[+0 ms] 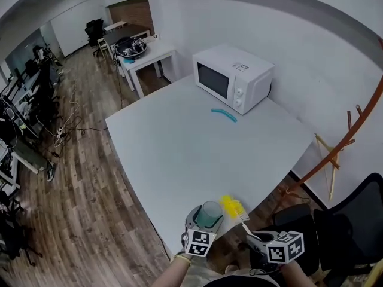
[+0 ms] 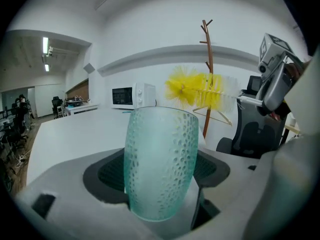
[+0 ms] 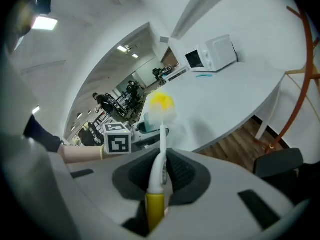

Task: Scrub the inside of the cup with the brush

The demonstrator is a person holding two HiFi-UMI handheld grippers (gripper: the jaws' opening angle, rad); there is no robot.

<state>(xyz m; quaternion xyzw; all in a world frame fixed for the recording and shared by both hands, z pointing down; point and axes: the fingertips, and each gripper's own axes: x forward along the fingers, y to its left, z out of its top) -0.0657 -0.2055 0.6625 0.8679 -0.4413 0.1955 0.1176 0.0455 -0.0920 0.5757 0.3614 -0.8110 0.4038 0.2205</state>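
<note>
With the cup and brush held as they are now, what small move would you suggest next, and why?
I would probably have the right gripper tip the yellow-bristled white-handled brush down into the pale green dimpled cup: the brush sits beside the cup's rim, not inside, and the left gripper holds the cup mouth-up.

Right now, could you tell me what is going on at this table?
A person is working with a gripper in each hand near the table's front edge. The left gripper is shut on a green cup, held upright. The right gripper is shut on the handle of a brush. Its yellow head sits just above and beside the cup's rim, not yet inside. A microwave stands at the far side.
</note>
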